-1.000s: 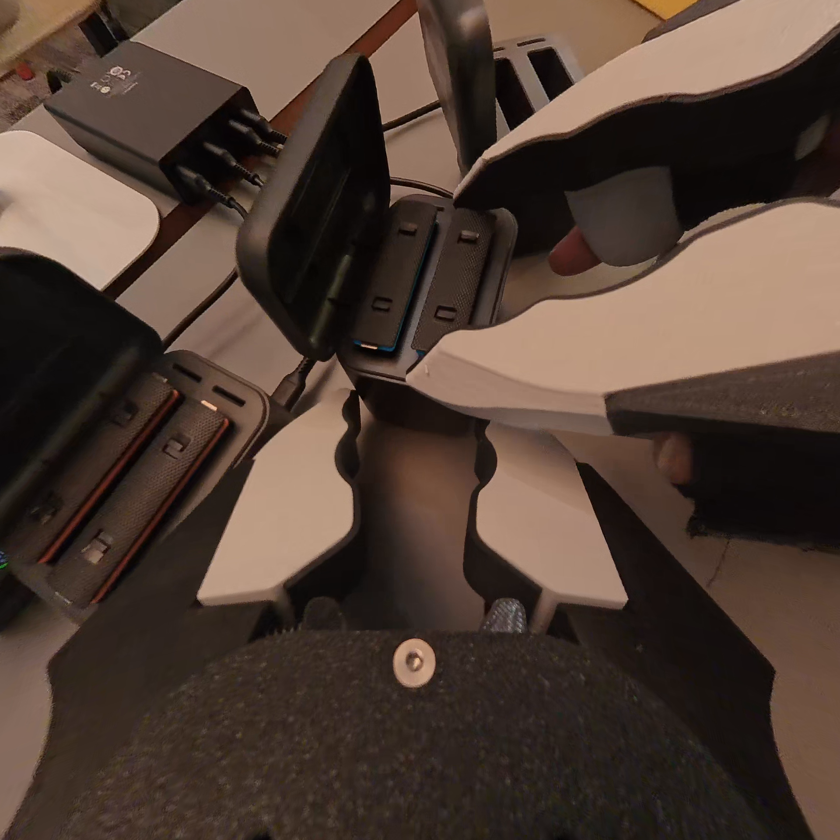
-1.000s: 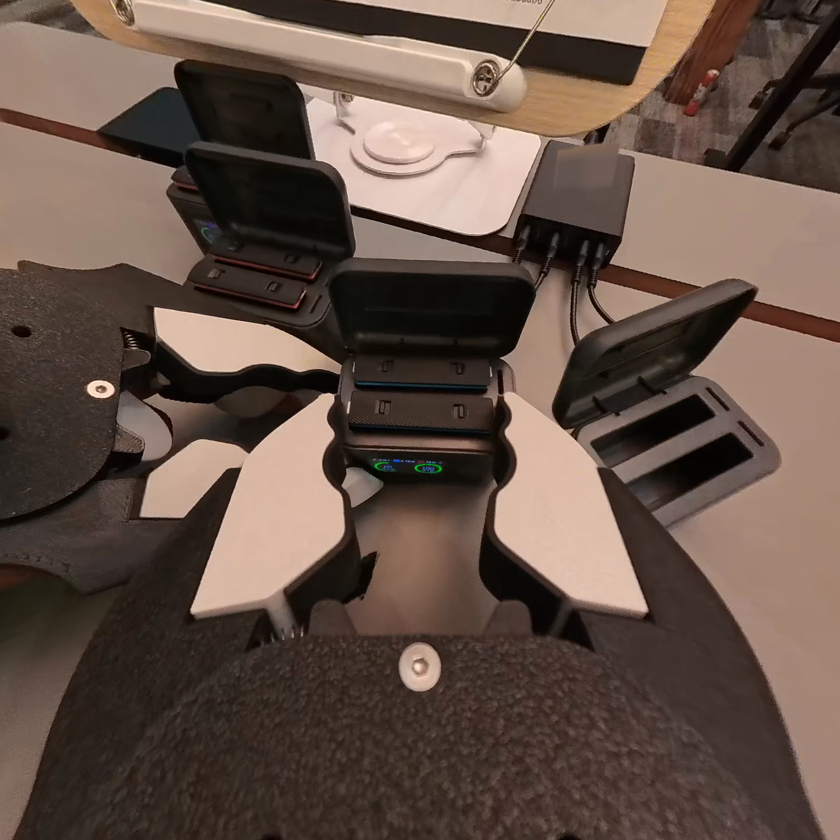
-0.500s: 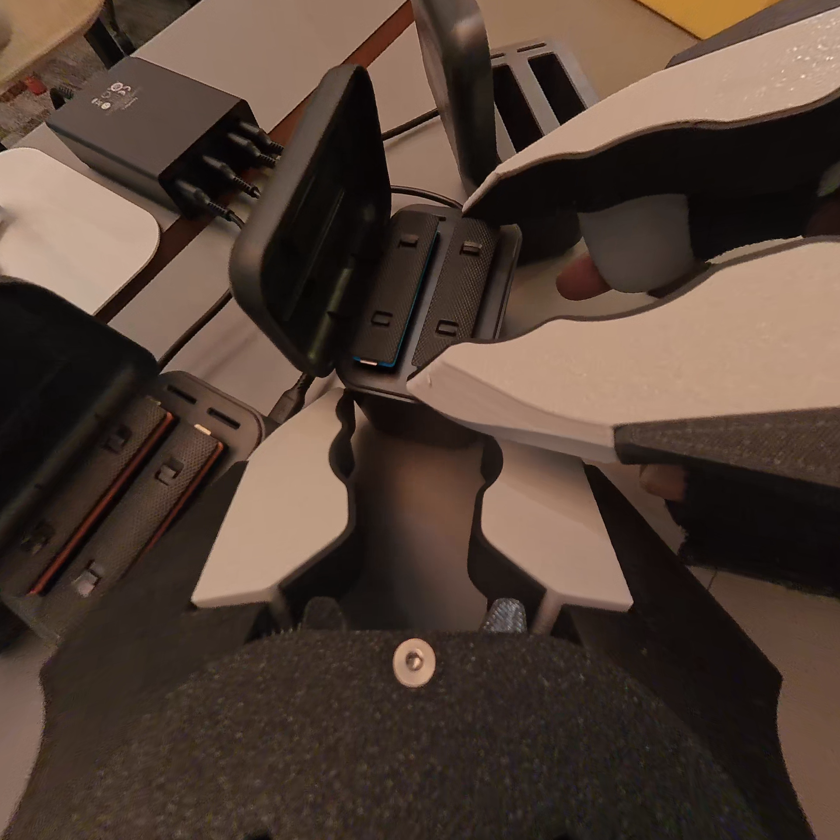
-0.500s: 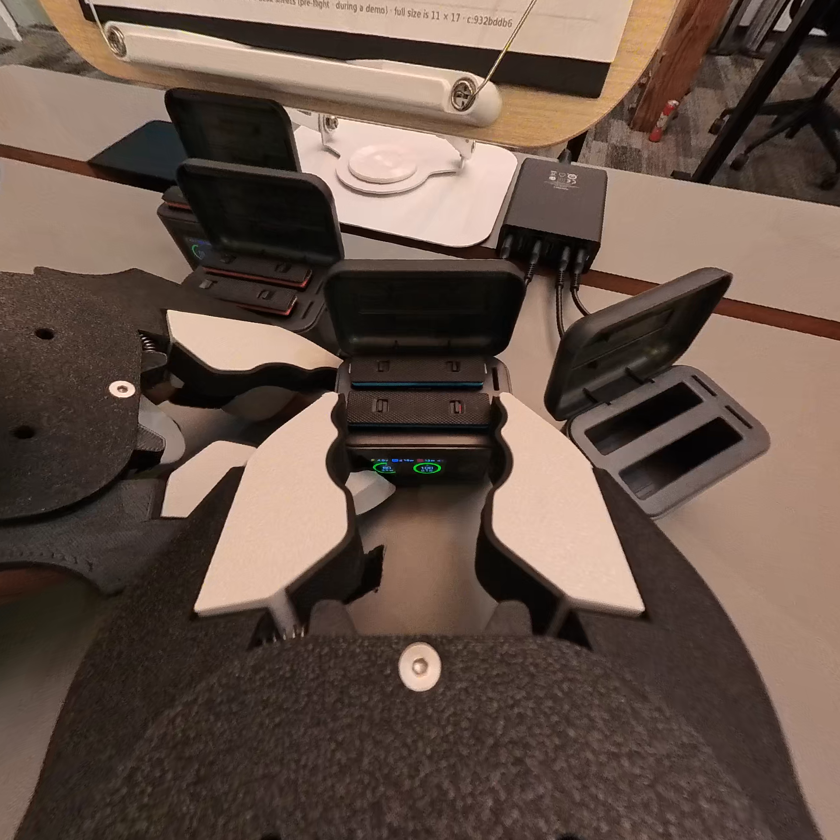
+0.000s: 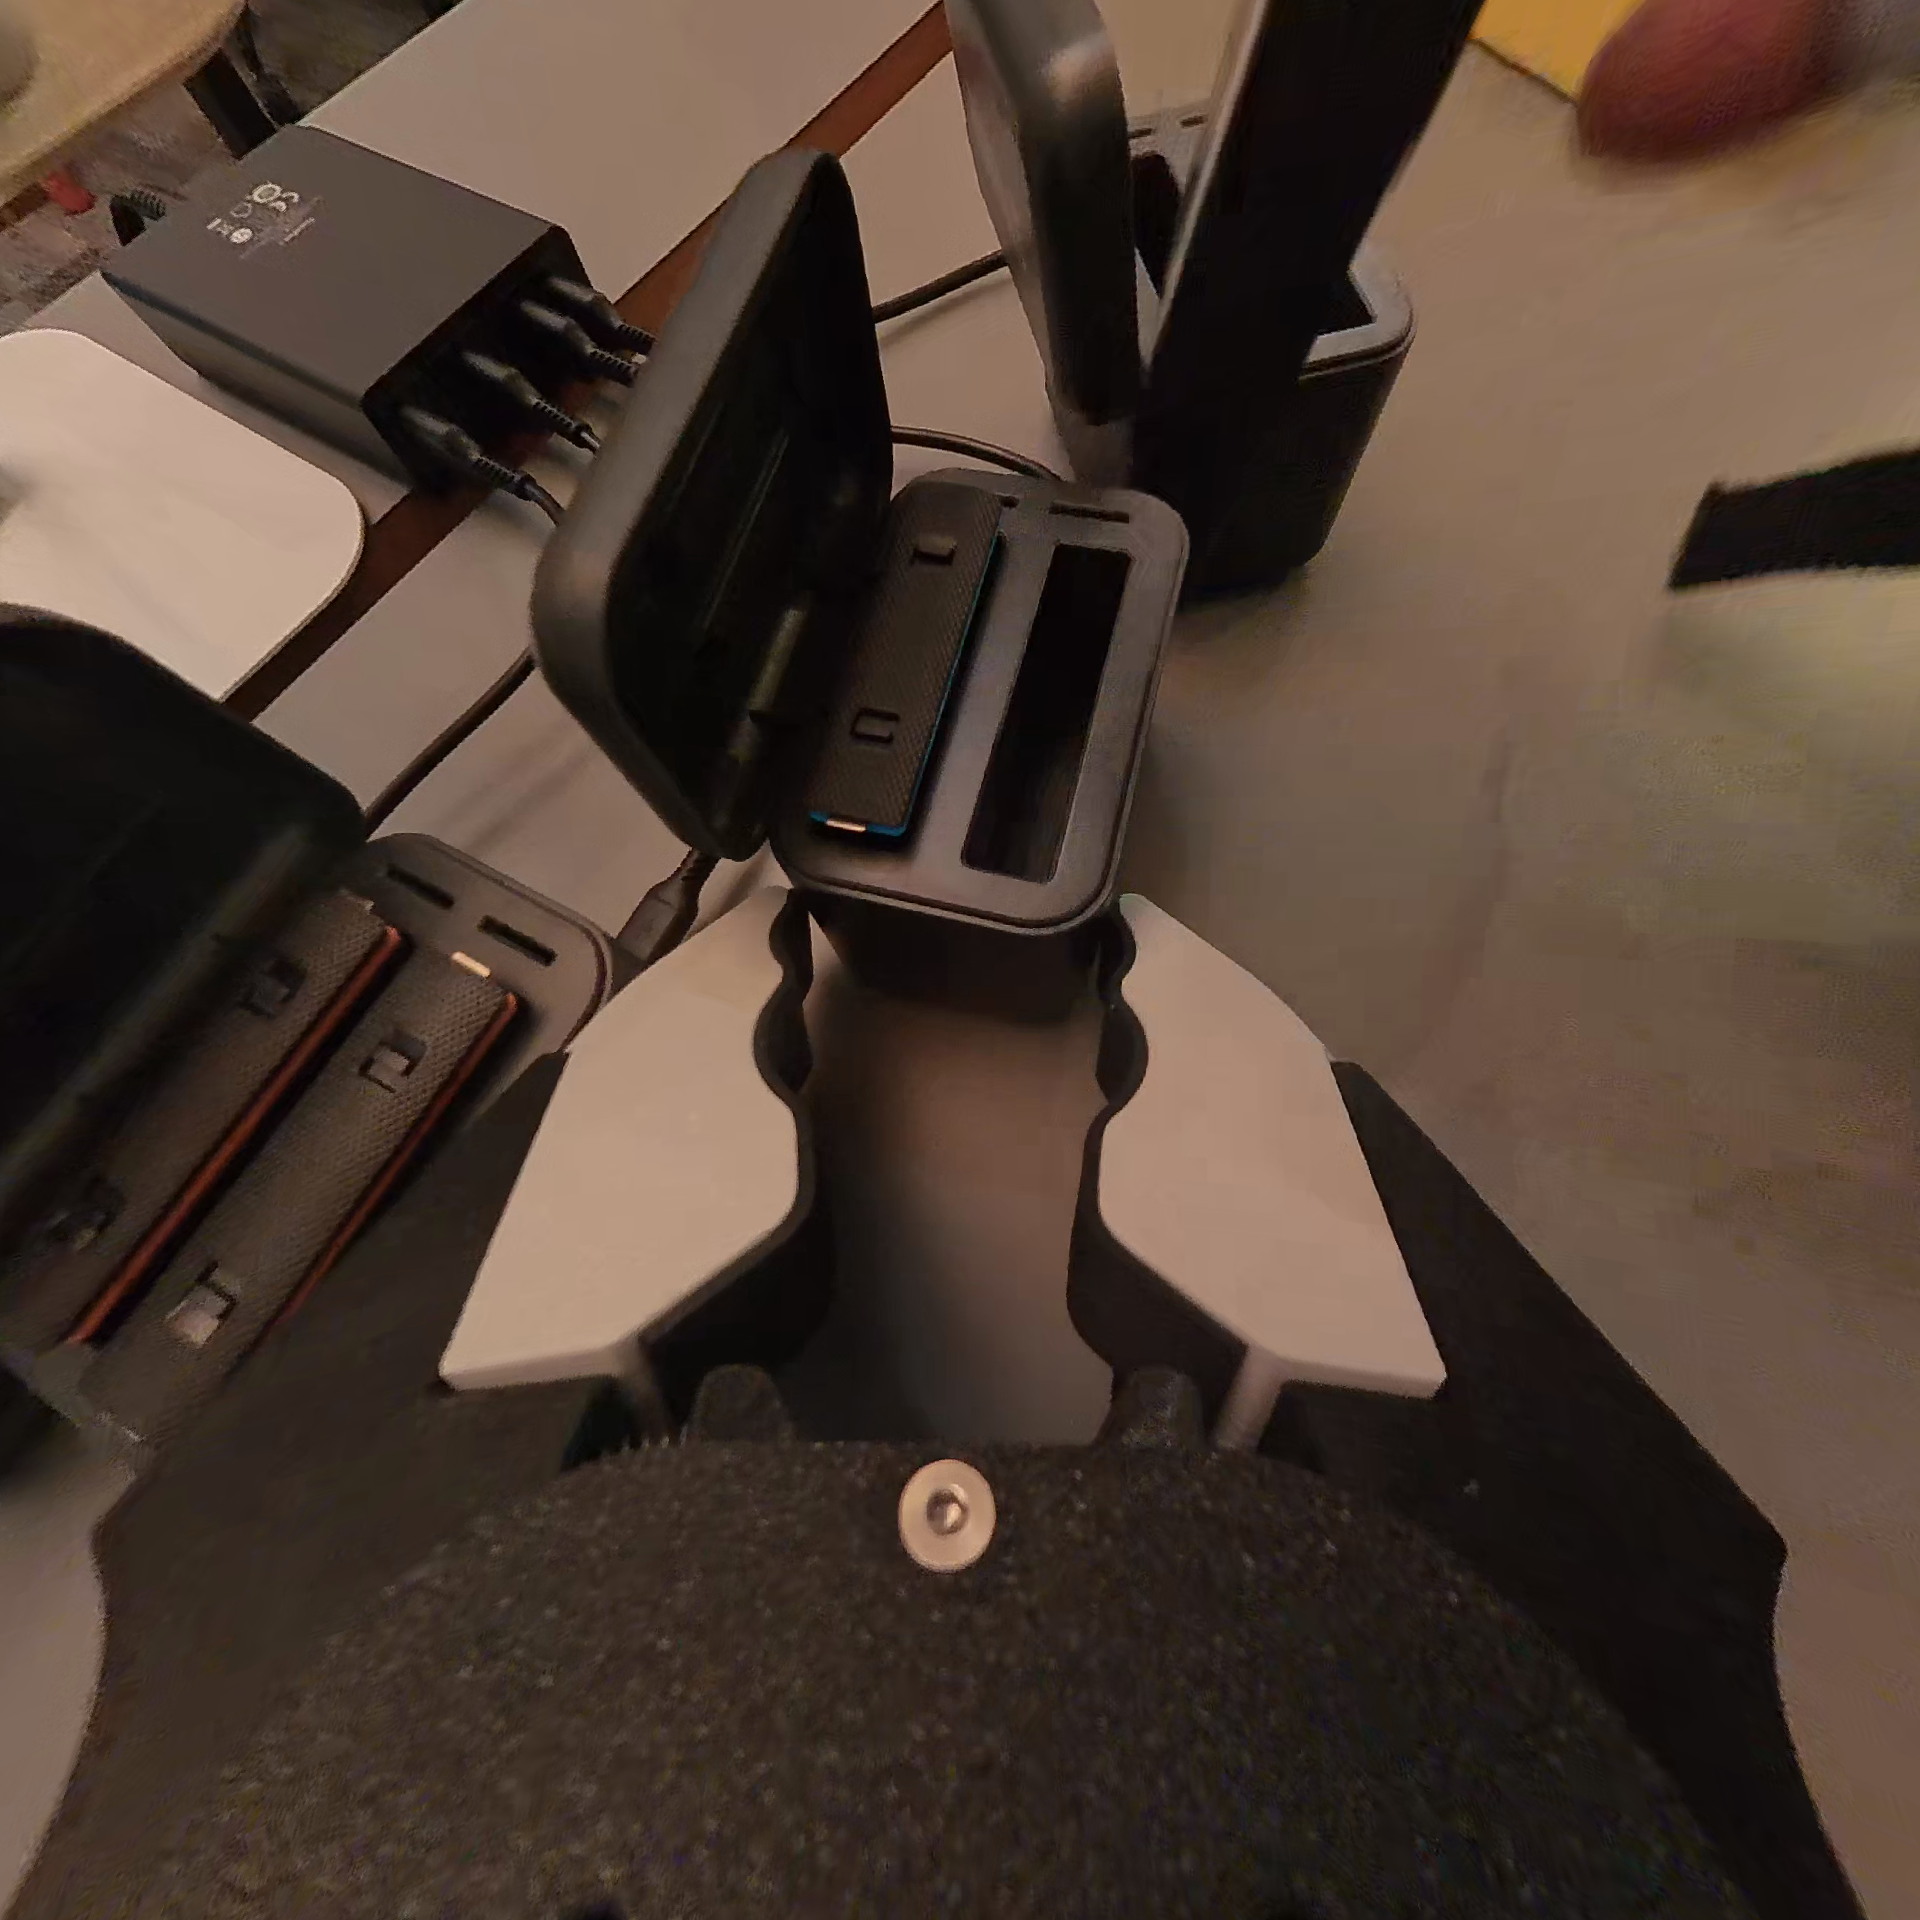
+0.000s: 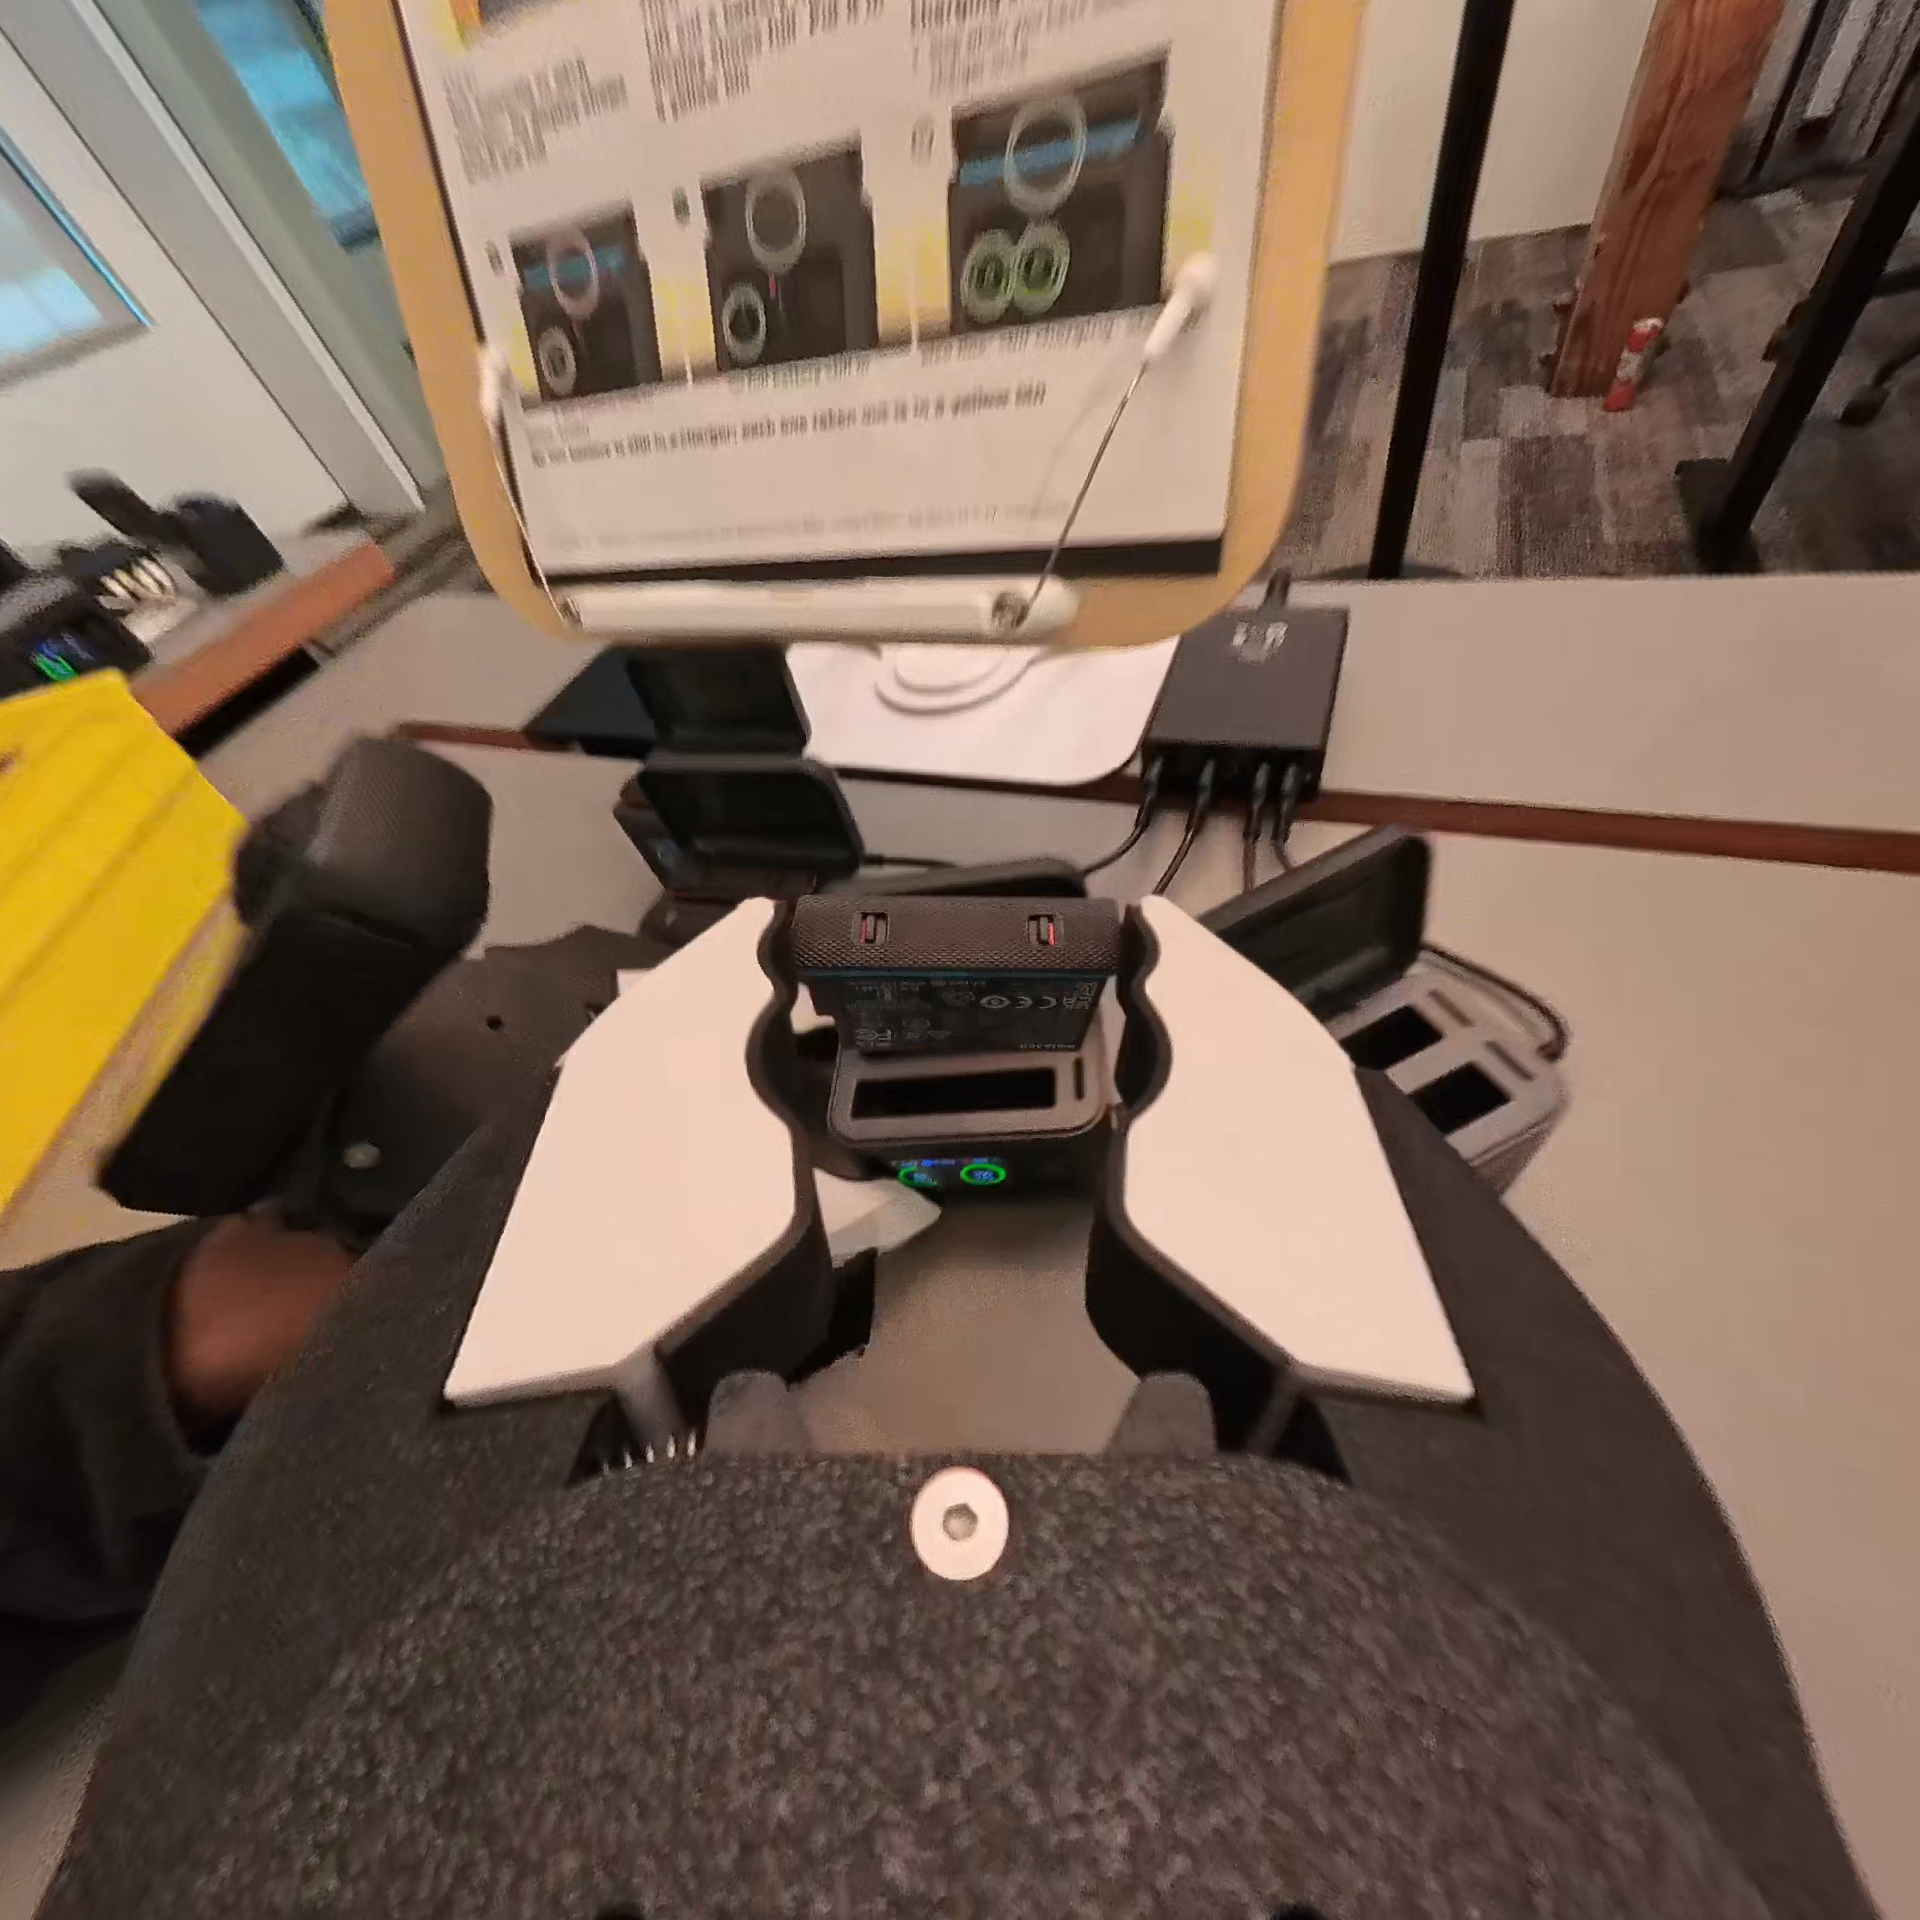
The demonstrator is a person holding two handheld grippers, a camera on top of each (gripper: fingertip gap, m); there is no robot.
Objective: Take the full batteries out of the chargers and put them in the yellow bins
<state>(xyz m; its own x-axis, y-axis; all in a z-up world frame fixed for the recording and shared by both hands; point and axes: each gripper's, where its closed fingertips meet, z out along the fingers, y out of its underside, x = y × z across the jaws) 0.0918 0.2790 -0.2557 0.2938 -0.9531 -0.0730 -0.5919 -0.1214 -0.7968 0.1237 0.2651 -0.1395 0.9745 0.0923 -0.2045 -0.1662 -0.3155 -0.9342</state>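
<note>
My right gripper (image 6: pixel 953 920) is shut on a black battery (image 6: pixel 956 992) and holds it just above the front slot of the middle charger (image 6: pixel 961 1127), whose small screen shows green rings. In the left wrist view that charger (image 5: pixel 977 727) has its lid up, a blue-edged battery (image 5: pixel 904 686) in the rear slot and the front slot empty. My left gripper (image 5: pixel 954 925) is closed around the charger's base. A yellow bin (image 6: pixel 83 883) is blurred at the left of the right wrist view.
A charger with two orange-edged batteries (image 5: pixel 260 1091) sits left of my left gripper. An empty open charger (image 6: pixel 1439 1049) lies to the right. A black power hub (image 6: pixel 1247 675) with cables and a clipboard on a white stand (image 6: pixel 831 312) stand behind. Some 12 cm of space lies between my two pairs of fingers.
My right gripper closed on the front battery and pulled it up out of its slot, tilting the view upward. The left gripper stayed on the charger's base.
</note>
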